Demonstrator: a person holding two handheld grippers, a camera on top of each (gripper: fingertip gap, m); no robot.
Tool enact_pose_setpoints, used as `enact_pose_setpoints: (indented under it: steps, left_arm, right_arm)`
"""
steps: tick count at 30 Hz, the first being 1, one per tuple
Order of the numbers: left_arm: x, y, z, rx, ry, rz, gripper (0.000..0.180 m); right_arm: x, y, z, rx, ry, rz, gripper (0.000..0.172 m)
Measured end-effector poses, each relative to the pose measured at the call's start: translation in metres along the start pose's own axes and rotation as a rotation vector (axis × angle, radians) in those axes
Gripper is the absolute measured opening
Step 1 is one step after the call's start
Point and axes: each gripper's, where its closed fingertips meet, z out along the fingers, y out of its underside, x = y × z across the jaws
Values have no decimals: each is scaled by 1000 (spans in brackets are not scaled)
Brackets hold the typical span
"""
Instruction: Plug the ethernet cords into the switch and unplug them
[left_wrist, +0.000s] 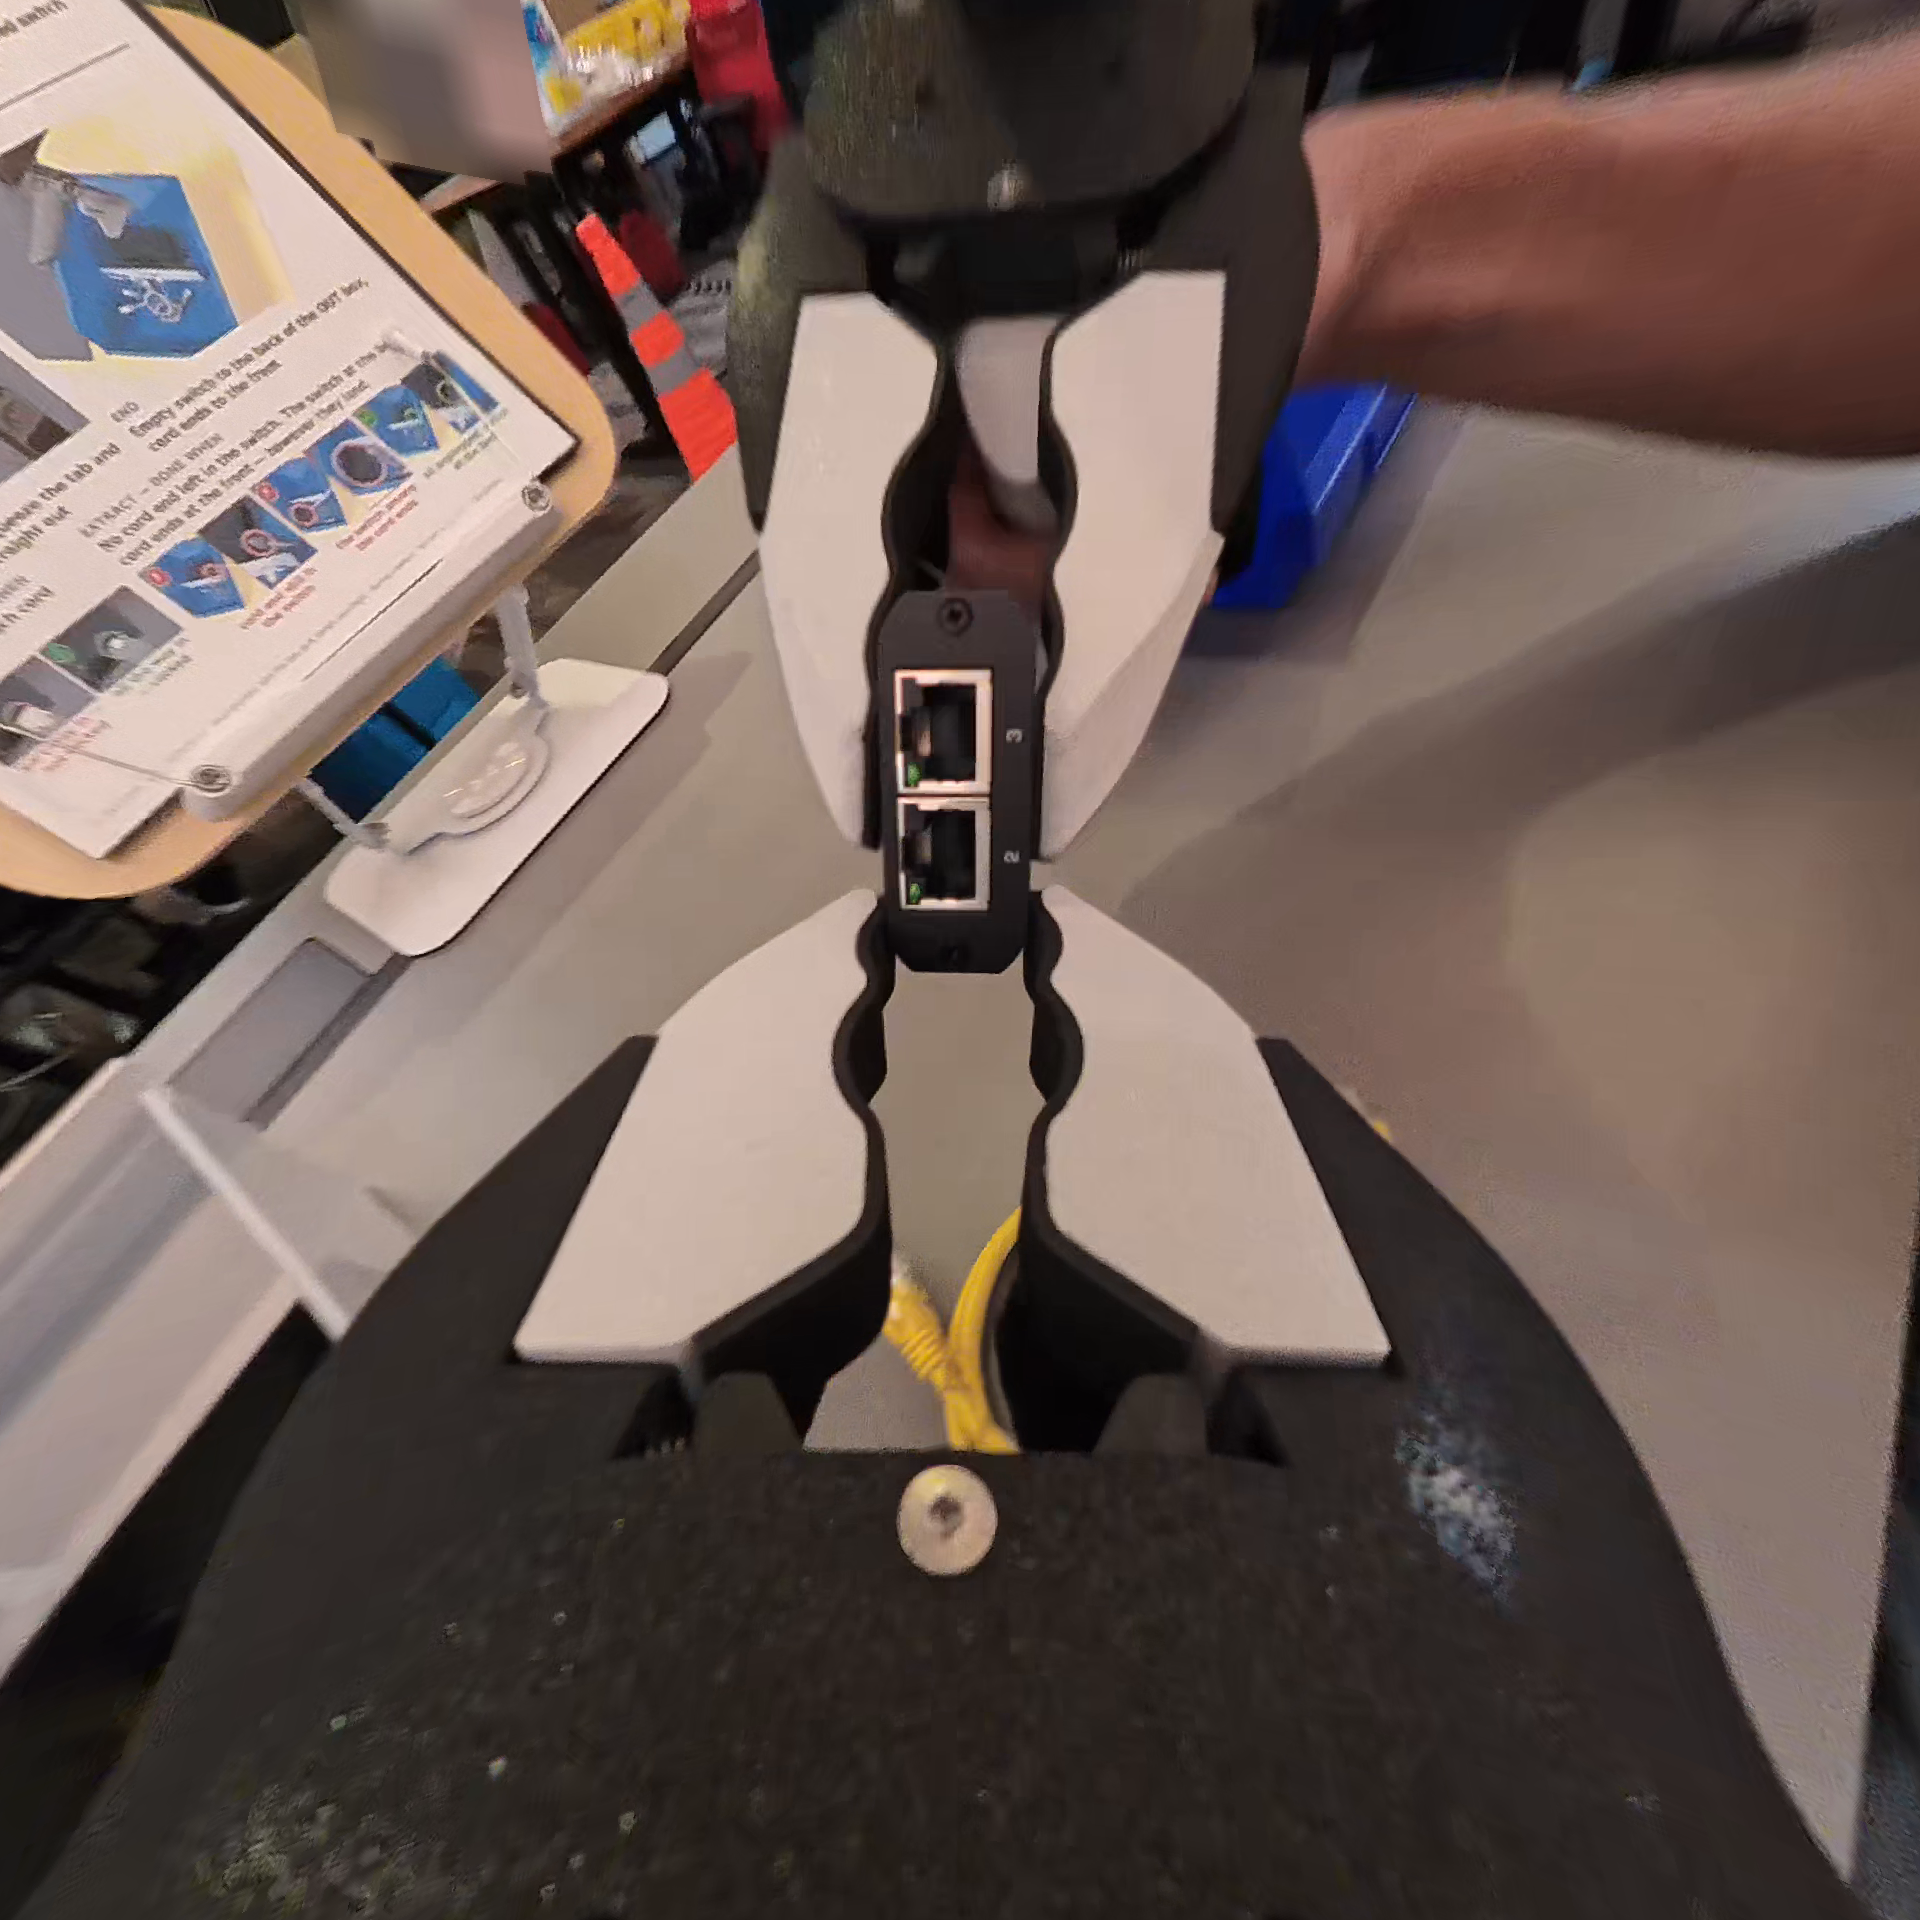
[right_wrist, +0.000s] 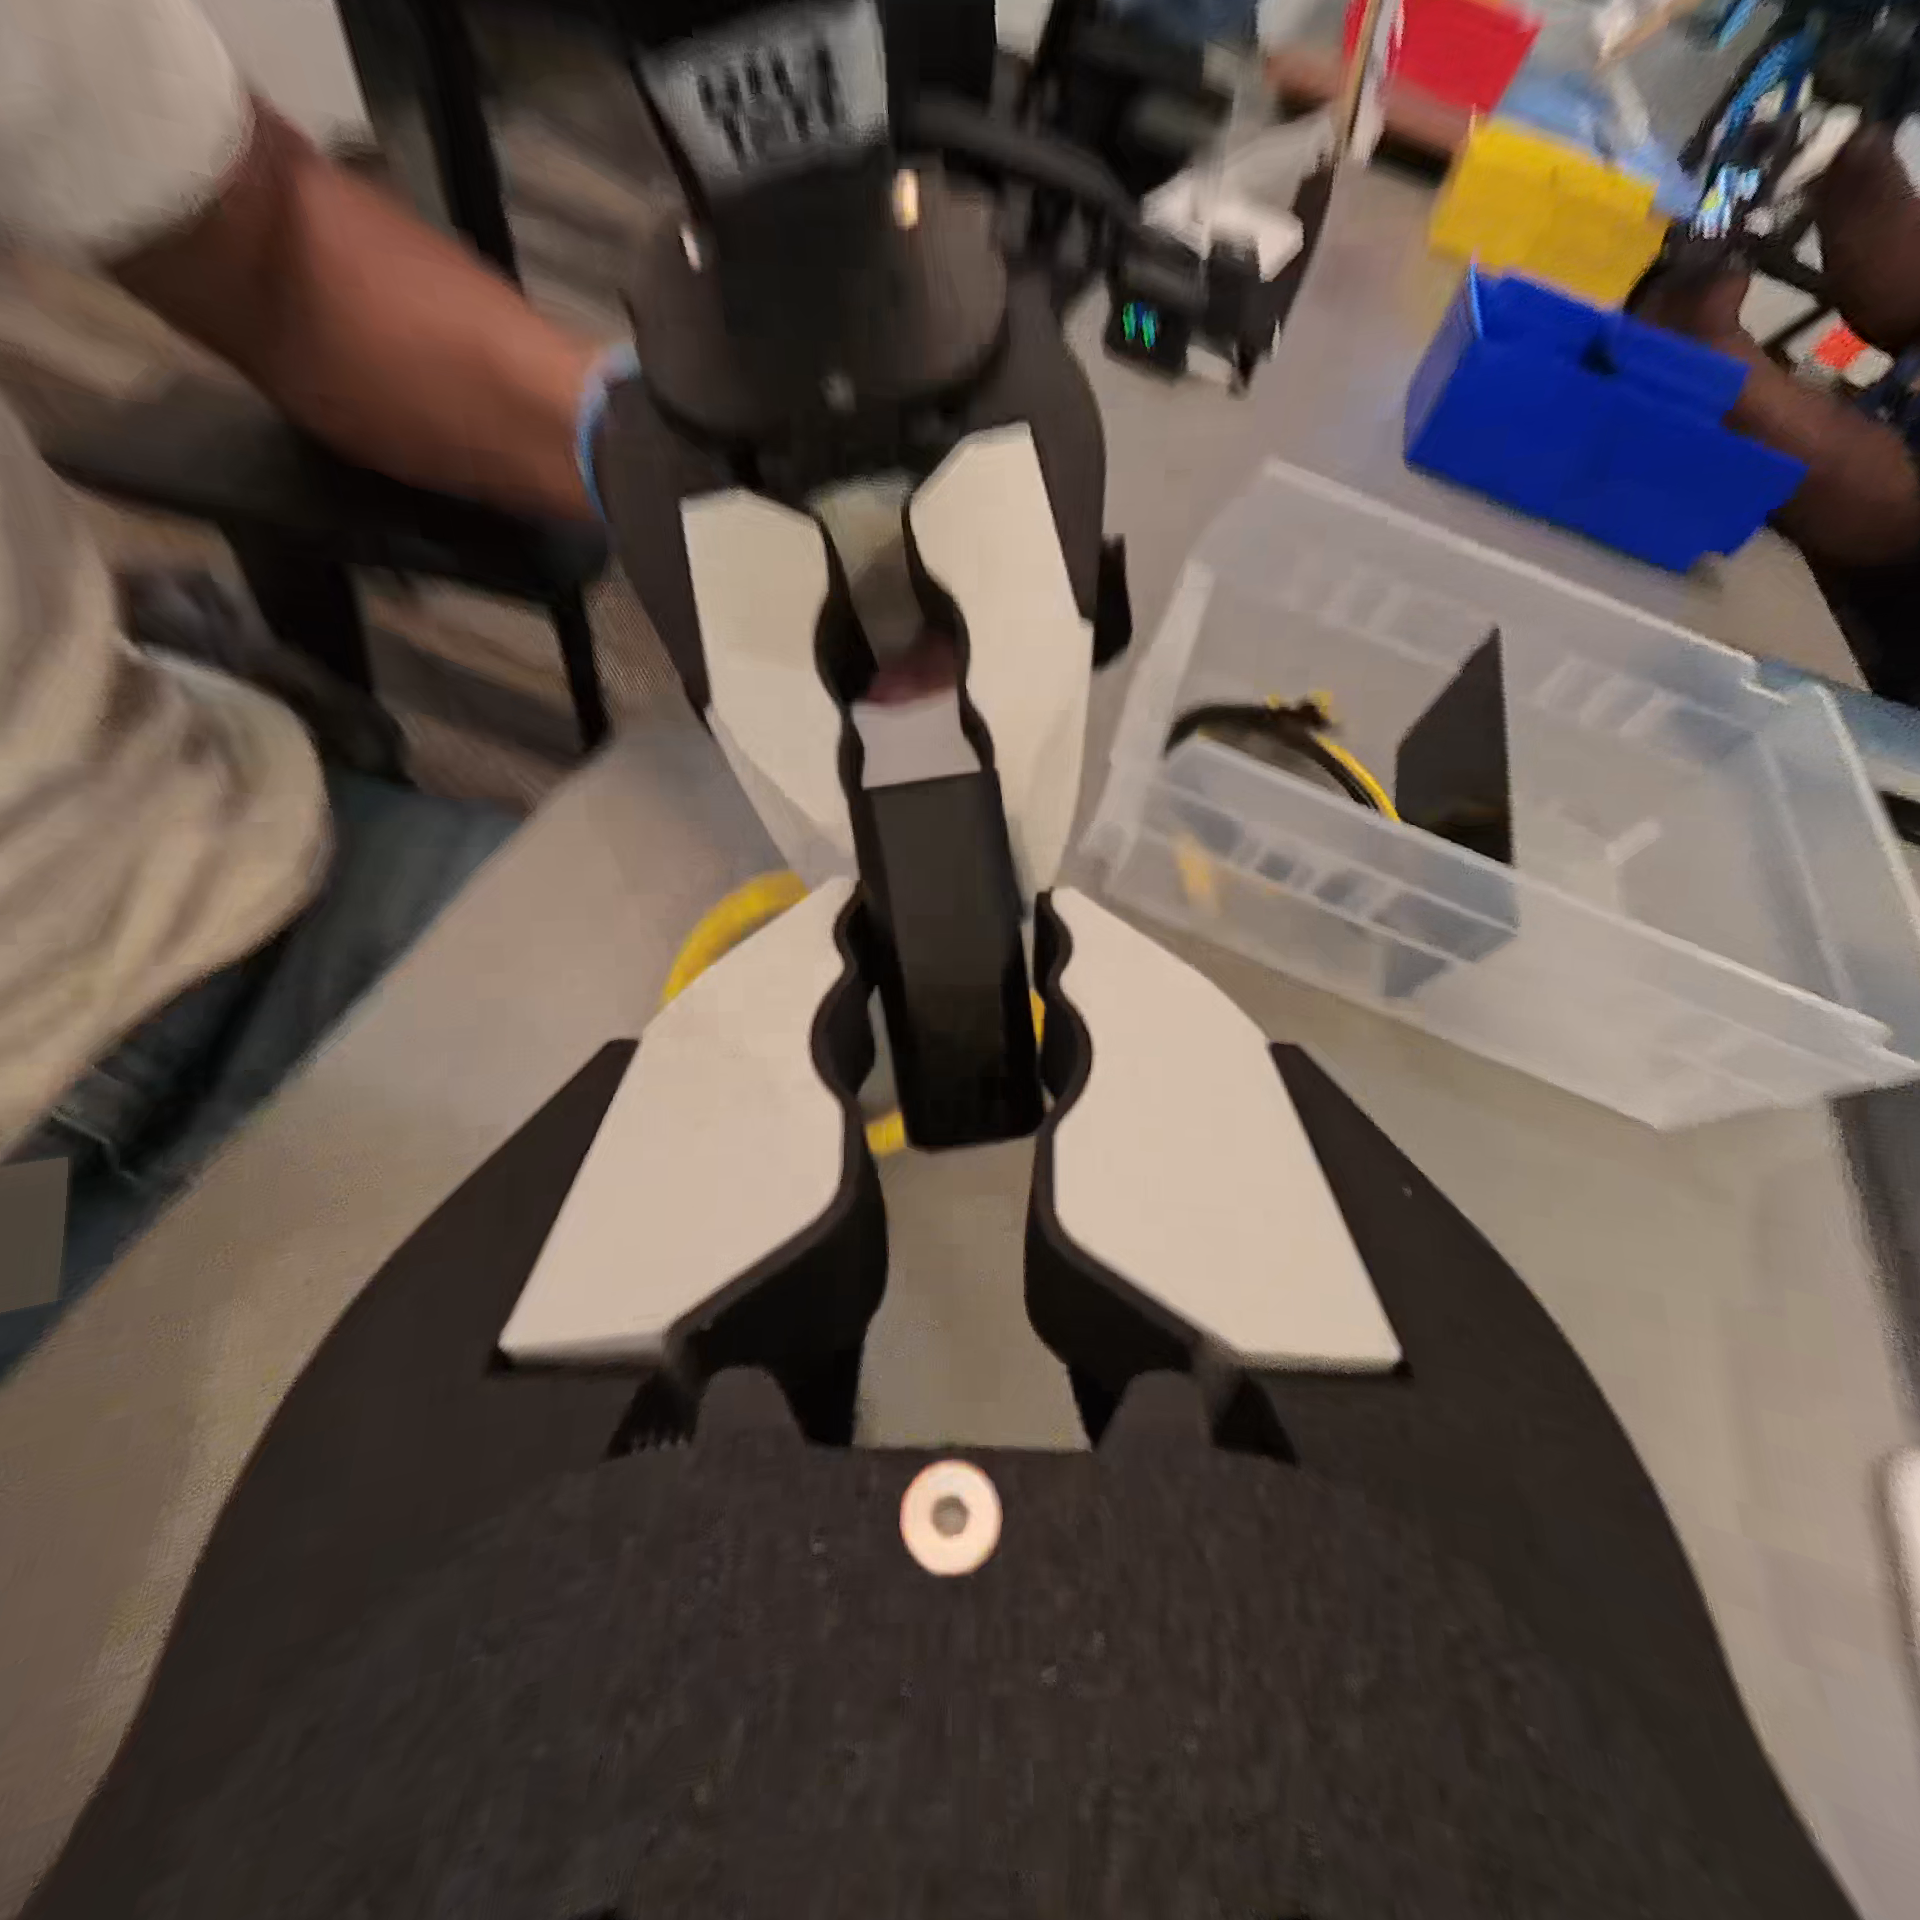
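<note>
Two hand-held grippers meet on one small black rectangular plastic switch (left_wrist: 954, 790), held in the air above the smooth grey tabletop (left_wrist: 1455, 831). The left hand-held gripper (left_wrist: 954, 914) has narrow jaws, its black wavy-edged pads (left_wrist: 871, 956) pressed to the lower end of the switch. The right hand-held gripper (right_wrist: 951, 935) clamps the opposite end of the same matte box, seen from its plain side (right_wrist: 951, 987). The switch face carries two square metal-framed ports stacked one above the other, both empty, each with a small green light. Each finger is a flat pale-grey plate on a coarse black body. Coiled glossy yellow ethernet cords (left_wrist: 961, 1340) lie on the tabletop below, unplugged. Near them stands a clear ribbed plastic bin (right_wrist: 1558, 883), with a solid blue plastic bin (right_wrist: 1590, 436) farther off.
</note>
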Motion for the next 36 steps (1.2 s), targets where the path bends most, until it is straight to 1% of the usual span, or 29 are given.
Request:
enact_pose_setpoints:
  steps: [2,3,6,8,10,14,16,20,22,25,28,32,36]
  left_arm:
    - [-1,4,0,-55,-14,48,23]
    - [0,4,0,-69,-10,58,23]
    - [5,1,4,-93,1,86,23]
    - [4,1,6,-119,-33,142,23]
    - [6,0,7,-121,-40,151,24]
    - [8,-4,5,-88,-54,88,24]
    - [10,-5,5,-71,-59,75,24]
    - [14,-1,11,-83,-80,156,23]
    - [17,-3,11,-72,-80,185,23]
    - [18,-7,11,-45,-72,185,23]
    - [18,-8,13,-40,-55,159,23]
    - [20,-11,9,-37,-16,129,24]
    - [18,-10,10,-16,-26,73,24]
  right_arm:
    - [3,15,-4,-152,51,-79,25]
    - [3,19,-6,-204,66,-111,25]
    - [-1,24,-3,-294,96,-201,25]
    - [-1,27,-4,-354,124,-251,24]
    - [0,27,-7,-364,139,-261,24]
    - [-1,27,-8,-341,179,-295,24]
    - [0,32,-9,-373,193,-302,24]
    - [-4,40,-8,-427,183,-307,24]
    - [-8,41,-8,-421,167,-308,24]
    - [-10,39,-10,-400,166,-294,24]
    - [-9,40,-12,-436,174,-302,24]
    - [-13,35,-11,-370,162,-275,24]
    - [-12,37,-10,-366,155,-272,24]
